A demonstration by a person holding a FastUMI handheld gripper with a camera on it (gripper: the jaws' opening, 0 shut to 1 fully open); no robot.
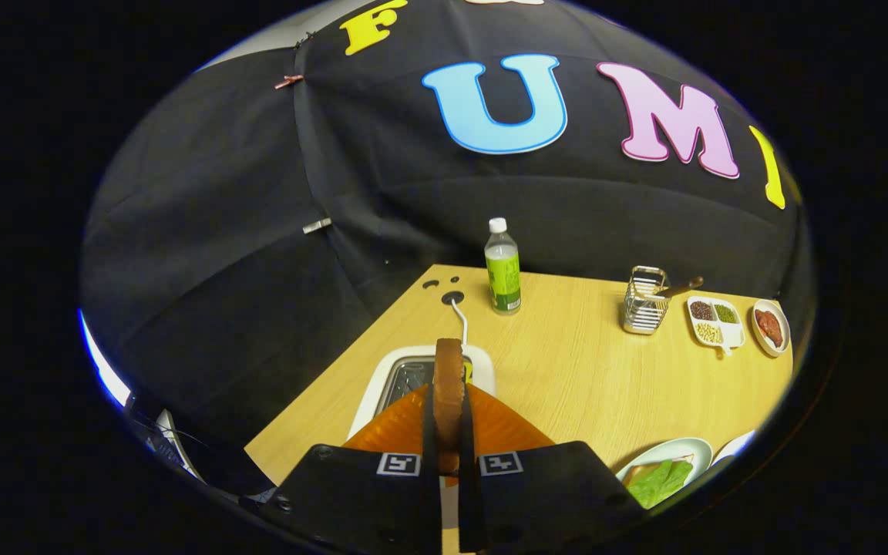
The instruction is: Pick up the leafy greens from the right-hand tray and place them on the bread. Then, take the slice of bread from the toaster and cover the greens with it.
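Item, gripper [448, 462]: fingers closed edge-on against a bread slice [449, 385], which I hold upright above the toaster [382, 385]. Item, target: plate [679, 449] beyond the right finger, greens [660, 482] already on its bread; I judge I should carry the slice there and turn it flat before lowering it. Item, clearance: bare table [567, 370] between, though the plate lies near the table's edge.

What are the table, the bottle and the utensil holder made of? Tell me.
Table: probably wood or wood-look laminate, matt, with visible pale grain. Bottle: clear plastic by its look, with a white cap and green label. Utensil holder: shiny metal wire, likely steel. The gripper is shut on the bread slice.
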